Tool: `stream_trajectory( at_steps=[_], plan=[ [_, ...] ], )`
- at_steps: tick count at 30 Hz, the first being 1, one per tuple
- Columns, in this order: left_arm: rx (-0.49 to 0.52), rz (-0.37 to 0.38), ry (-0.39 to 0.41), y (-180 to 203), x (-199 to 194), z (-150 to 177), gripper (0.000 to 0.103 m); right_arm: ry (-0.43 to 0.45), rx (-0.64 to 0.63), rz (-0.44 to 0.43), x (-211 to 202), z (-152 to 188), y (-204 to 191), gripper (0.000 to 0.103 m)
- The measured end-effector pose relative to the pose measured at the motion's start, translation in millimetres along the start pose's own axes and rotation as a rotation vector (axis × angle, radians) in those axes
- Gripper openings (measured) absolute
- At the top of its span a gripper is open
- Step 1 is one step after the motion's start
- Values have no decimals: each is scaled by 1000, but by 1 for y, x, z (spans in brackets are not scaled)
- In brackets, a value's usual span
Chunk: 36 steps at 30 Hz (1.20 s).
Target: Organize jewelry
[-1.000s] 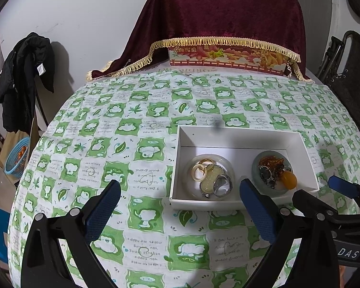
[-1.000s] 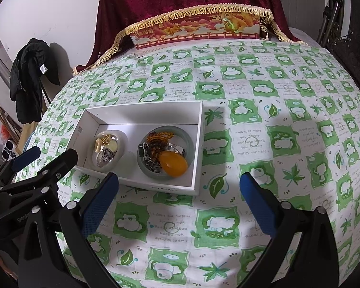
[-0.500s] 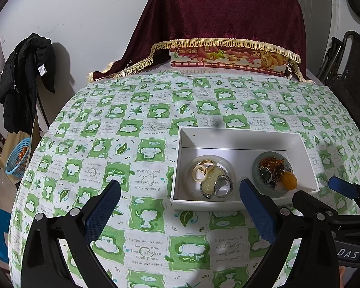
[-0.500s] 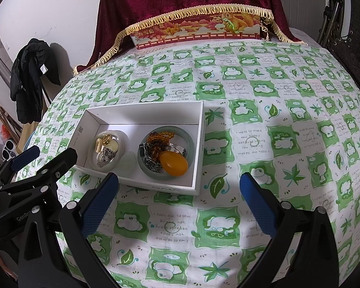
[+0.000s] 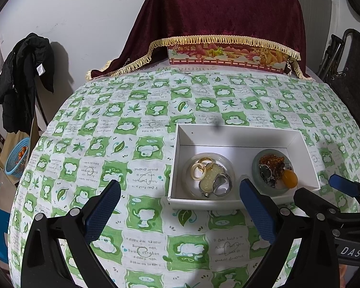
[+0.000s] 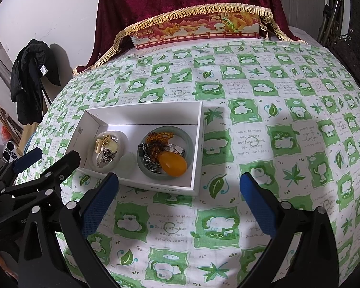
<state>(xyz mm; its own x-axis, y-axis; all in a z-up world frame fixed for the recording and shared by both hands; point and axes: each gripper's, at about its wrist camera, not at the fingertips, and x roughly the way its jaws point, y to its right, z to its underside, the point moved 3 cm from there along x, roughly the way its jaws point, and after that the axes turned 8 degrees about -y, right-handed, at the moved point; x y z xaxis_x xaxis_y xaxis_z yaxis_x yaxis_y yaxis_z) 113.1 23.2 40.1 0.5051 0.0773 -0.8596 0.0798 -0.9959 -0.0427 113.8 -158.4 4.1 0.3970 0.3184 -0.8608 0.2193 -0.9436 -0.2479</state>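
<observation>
Both hand-held grippers, left [image 5: 180, 206] and right [image 6: 178, 198], hover released before the white box [image 6: 141, 116] holding what look like rings [image 5: 201, 168].

Open white box [image 6: 199, 144] holding two bangles: pale one [image 6: 124, 141] at nine o'clock ringing rings, green one [image 6: 189, 141] at three o'clock ringing amber pendant [image 6: 172, 164].

You've got a green-and-white checked tablecloth [image 5: 136, 129] printed with bears and leaves. On it, a plain white box [image 6: 199, 144]. Inside, a pale clear dish [image 5: 187, 182] carries gold and cream rings [image 5: 201, 168]; a grey-green bangle [image 6: 189, 141] circles an amber-orange stone [image 6: 172, 163]. Behind, you see a maroon cloth [image 5: 223, 7] with gold fringe, and blue pads [image 6: 98, 206] on black fingers.
</observation>
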Motion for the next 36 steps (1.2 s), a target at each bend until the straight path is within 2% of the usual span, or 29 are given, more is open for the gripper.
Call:
stream_trajectory(
  at_steps=[36],
  plan=[
    [-11,3,-1,-1,-1,0,100,3,1,-1,-2,-1,0,98]
  ],
)
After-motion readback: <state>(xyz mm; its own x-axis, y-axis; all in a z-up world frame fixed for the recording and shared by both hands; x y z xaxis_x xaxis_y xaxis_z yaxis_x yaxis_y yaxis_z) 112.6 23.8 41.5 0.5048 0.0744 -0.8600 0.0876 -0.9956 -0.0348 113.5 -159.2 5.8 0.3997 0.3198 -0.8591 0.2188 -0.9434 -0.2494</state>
